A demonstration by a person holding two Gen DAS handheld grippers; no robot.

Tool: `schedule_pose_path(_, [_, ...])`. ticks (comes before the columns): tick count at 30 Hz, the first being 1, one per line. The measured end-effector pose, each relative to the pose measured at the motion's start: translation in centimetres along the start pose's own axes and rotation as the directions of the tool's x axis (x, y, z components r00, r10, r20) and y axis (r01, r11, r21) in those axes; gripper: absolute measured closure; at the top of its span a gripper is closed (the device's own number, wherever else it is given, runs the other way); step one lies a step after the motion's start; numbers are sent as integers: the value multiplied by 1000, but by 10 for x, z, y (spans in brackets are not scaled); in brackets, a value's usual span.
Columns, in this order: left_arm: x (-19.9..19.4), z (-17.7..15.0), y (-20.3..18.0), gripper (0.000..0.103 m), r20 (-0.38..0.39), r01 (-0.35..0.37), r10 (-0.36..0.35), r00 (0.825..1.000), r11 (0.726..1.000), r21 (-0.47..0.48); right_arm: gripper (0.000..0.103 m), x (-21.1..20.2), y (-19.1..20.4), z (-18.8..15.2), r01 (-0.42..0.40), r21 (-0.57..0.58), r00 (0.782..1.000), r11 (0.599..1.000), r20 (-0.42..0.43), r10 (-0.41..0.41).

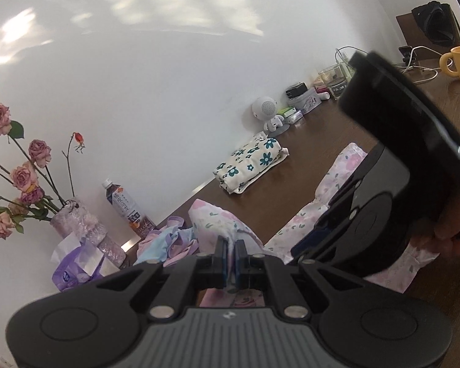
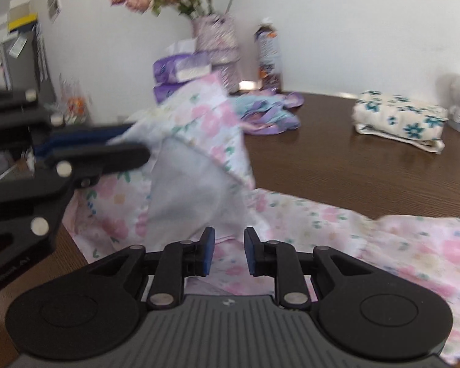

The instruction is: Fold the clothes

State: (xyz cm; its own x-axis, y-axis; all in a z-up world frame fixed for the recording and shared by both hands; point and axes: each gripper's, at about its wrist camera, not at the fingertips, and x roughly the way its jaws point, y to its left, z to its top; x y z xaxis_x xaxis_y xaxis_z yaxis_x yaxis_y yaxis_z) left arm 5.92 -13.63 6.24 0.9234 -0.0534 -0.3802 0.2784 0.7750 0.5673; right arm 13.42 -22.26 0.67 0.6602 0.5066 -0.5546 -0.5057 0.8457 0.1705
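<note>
Left wrist view: our left gripper [image 1: 231, 256] pinches corner of pink floral garment [image 1: 337, 184], lifting it off table [image 1: 291, 181] so fold can travel. Folded blue-flower piece [image 1: 251, 162] parked near far edge, out of way.

Right wrist view: our right gripper [image 2: 229, 253] gapes narrowly, empty, hovering over garment [image 2: 383, 245] spread along near edge — we judge ready for next corner.

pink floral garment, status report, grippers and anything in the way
Left gripper shut on pink floral garment, corner lifted. Right gripper open, empty, above the cloth. Folded blue-flower cloth and crumpled pastel garment lie apart on table.
</note>
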Motion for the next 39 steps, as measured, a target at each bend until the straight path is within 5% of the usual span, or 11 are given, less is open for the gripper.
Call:
schedule_pose_path(12, [22,16,-64,99,19,107,-109,994,990,96,82,-87,-64,-48,75,299,981,951,147,-124])
schedule_pose_path(22, [46,15,-101,92,-45,218,-215,976,972,93,80,-115,-72,-77,110,378,971,919,158,-181])
schedule_pose_path(27, [30,18,-82,61,6,298,-298,955,955,-6,80,-122,-71,-76,113,377,965,919,177,-192])
schedule_pose_path(34, [-18,5,-9,56,126,338,-315,941,904,-264,80,-120,-59,-66,111,327,961,938,205,-185])
schedule_pose_path(37, [-14,-7,5,58,89,272,-257,962,909,-315,80,-112,-49,-60,82,308,965,948,211,-153])
schedule_pose_path(39, [-4,-15,8,63,61,274,-270,961,904,-329,80,-106,-41,-56,66,290,968,955,213,-131])
